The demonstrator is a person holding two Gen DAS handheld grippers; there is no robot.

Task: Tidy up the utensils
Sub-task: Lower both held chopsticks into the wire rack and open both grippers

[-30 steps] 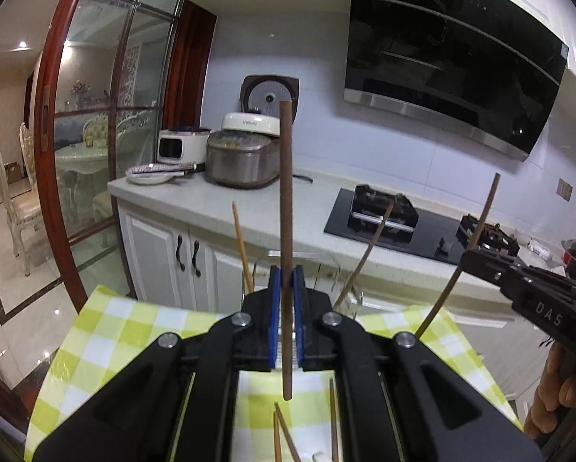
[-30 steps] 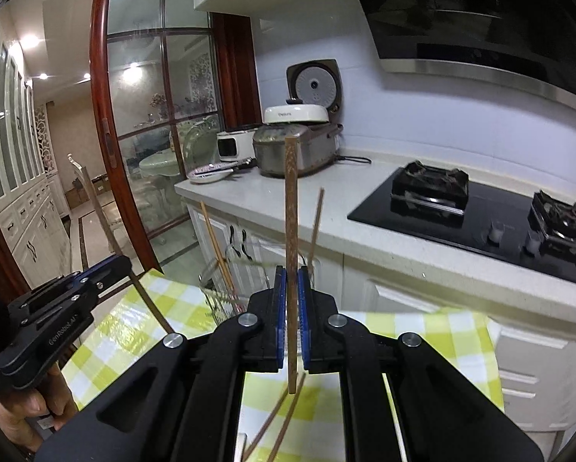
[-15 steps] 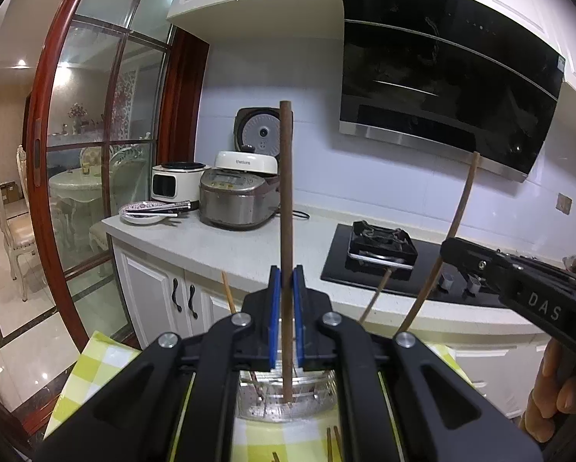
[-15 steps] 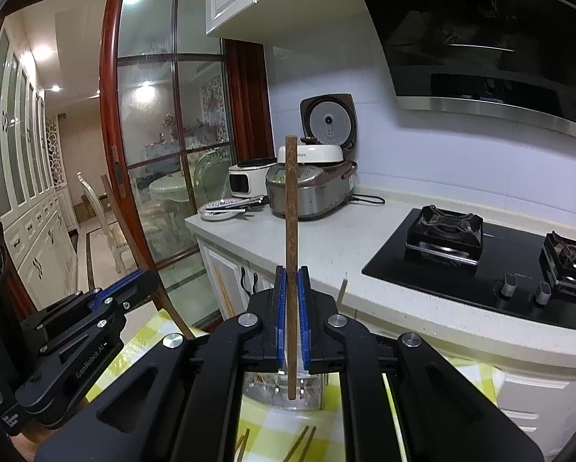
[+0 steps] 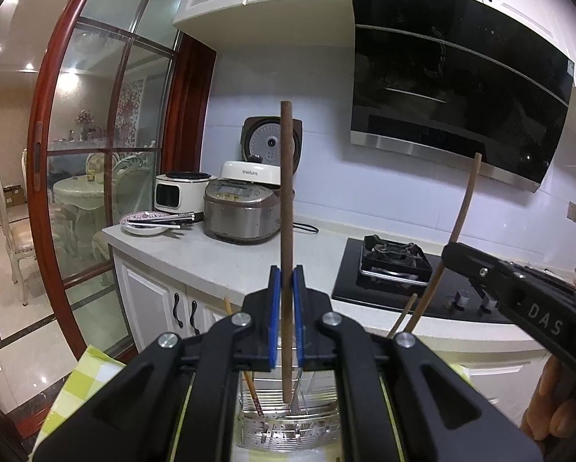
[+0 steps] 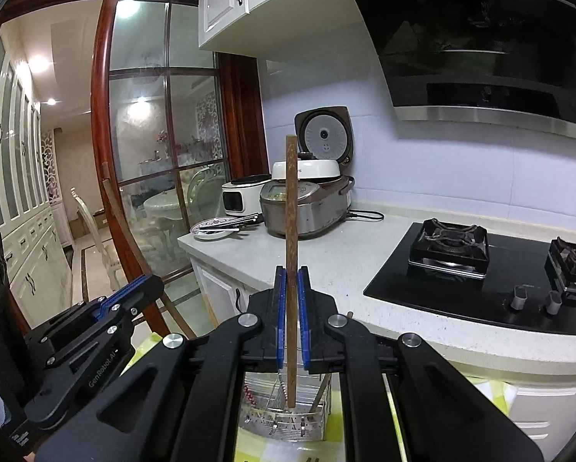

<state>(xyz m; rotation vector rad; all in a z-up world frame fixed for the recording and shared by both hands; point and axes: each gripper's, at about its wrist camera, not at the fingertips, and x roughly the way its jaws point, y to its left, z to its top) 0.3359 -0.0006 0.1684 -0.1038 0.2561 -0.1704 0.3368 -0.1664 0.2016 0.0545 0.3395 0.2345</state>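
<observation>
My left gripper [image 5: 286, 275] is shut on a dark brown chopstick [image 5: 286, 192] that stands upright, its lower tip just over the metal utensil holder [image 5: 288, 429]. My right gripper [image 6: 292, 275] is shut on a lighter wooden chopstick [image 6: 291, 211], also upright, with its tip hanging in the holder's [image 6: 284, 421] opening. Each view shows the other gripper at its side, the right gripper [image 5: 455, 256] and the left gripper [image 6: 145, 288], each with a slanted stick. Other chopsticks [image 5: 254, 392] lean inside the holder.
A green checked cloth [image 5: 85, 369] covers the table under the holder. Behind it runs a white counter [image 6: 338, 246] with rice cookers [image 5: 241, 211], a plate [image 5: 143, 225] and a black gas hob [image 6: 461, 281]. A glass door [image 5: 91, 161] is at the left.
Both grippers have risen and moved forward with their chopsticks. The holder now sits right under the fingertips, and the loose chopsticks on the cloth have dropped out of view.
</observation>
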